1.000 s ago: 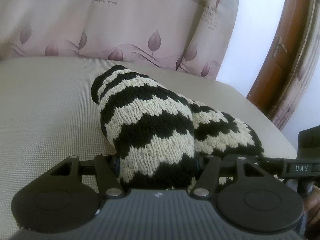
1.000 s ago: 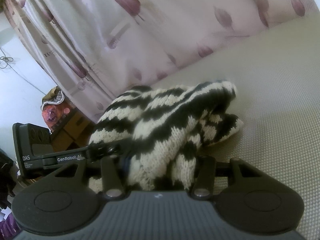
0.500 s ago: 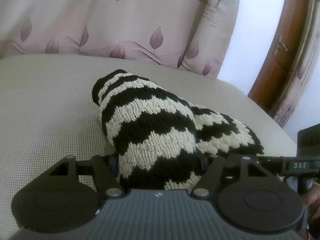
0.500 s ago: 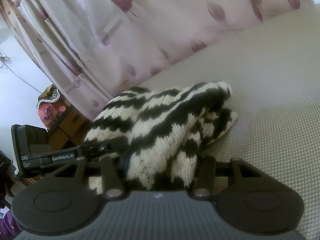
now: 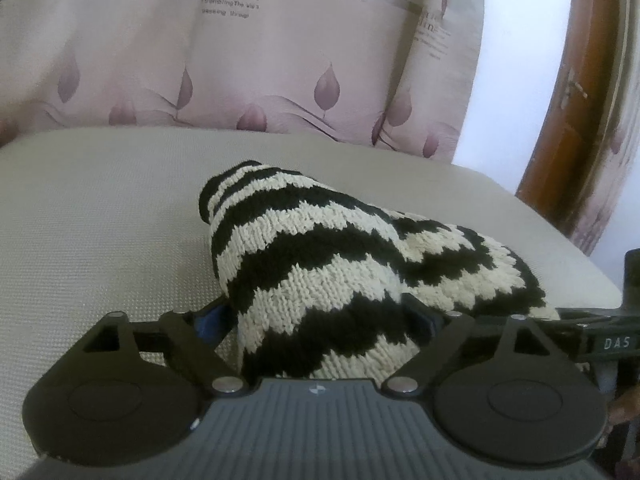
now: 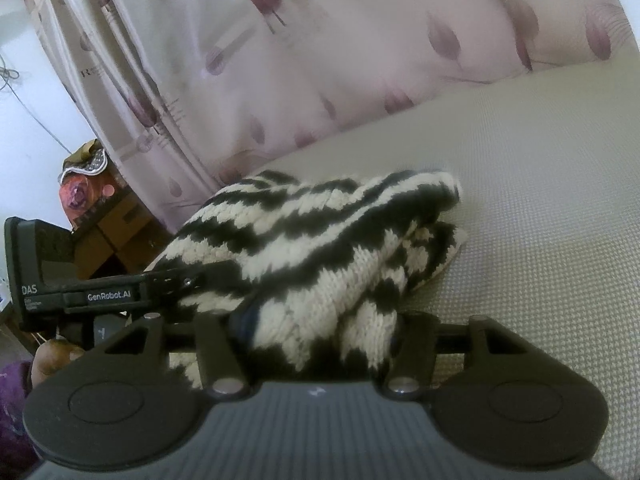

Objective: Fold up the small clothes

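A folded black-and-cream zigzag knitted garment (image 5: 320, 260) lies as a thick bundle on a beige mesh cushion (image 5: 100, 220). My left gripper (image 5: 320, 314) straddles its near end with jaws opening; a gap shows beside the left blue pad (image 5: 208, 316). In the right wrist view the same knit (image 6: 320, 240) fills my right gripper (image 6: 320, 318) from pad to pad, while those jaws are opening too. The left gripper's body (image 6: 100, 292) reaches into the knit from the left there. The right gripper's body (image 5: 600, 340) shows at the right edge of the left wrist view.
A pink leaf-print curtain (image 5: 240, 60) hangs behind the cushion (image 6: 540, 200). A brown wooden door frame (image 5: 568, 100) stands at the right. Cardboard boxes (image 6: 116, 232) sit beyond the cushion's left edge, and a person's hand (image 6: 48, 356) shows low on the left.
The left gripper's jaws have spread, leaving a gap beside the knit. The right gripper's jaws have widened slightly. The bundle has settled lower onto the cushion.
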Demonstrator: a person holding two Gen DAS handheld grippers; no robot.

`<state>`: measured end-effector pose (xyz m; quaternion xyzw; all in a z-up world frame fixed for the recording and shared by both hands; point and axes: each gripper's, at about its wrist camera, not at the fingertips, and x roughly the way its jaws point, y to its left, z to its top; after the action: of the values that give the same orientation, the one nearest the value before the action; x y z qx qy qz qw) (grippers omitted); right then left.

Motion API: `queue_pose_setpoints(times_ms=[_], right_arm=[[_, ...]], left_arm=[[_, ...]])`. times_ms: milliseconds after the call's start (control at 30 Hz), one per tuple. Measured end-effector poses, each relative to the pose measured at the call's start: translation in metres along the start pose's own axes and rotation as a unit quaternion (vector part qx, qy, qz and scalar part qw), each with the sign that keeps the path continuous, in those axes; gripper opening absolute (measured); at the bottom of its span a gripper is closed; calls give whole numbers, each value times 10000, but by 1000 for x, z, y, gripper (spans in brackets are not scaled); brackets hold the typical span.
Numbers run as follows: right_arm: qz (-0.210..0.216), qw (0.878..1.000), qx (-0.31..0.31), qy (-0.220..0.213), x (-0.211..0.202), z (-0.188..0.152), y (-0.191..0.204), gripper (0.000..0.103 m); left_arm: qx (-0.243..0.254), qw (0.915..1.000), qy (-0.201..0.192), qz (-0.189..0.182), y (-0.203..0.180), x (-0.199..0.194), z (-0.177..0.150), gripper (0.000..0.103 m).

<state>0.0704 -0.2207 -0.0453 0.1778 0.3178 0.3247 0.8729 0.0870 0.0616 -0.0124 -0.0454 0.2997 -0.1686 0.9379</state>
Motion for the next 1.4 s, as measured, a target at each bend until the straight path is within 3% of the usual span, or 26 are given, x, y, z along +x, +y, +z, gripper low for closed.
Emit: queue_pose_setpoints(times_ms=[500, 700, 867, 1000, 1100, 1200, 1400], right_arm=[[-463, 9972, -295, -502, -6, -21, 10, 75], [-784, 9928, -453, -790, -7, -30, 17, 86], [-983, 9879, -711, -962, -10, -32, 27, 87], [-1324, 9766, -1150, -1247, -27, -39, 47, 87], [-1531, 9665, -1399, -1514, -44, -46, 65, 90], [-1754, 9552, -1499, -1854, -64, -52, 85, 95], [-2085, 9313, -1867, -2332, -95, -55, 128, 100]], left_arm=[[114, 9987, -260, 416, -8, -7, -7, 103], [140, 9977, -365, 553, -13, -9, -10, 103], [283, 9941, -627, 840, -23, -19, -15, 103], [365, 9885, -853, 1194, -34, -32, -17, 103], [307, 9873, -970, 1219, -40, -47, -17, 103], [422, 9793, -1269, 1519, -53, -68, -15, 103], [841, 9666, -1842, 1569, -79, -112, -9, 103]])
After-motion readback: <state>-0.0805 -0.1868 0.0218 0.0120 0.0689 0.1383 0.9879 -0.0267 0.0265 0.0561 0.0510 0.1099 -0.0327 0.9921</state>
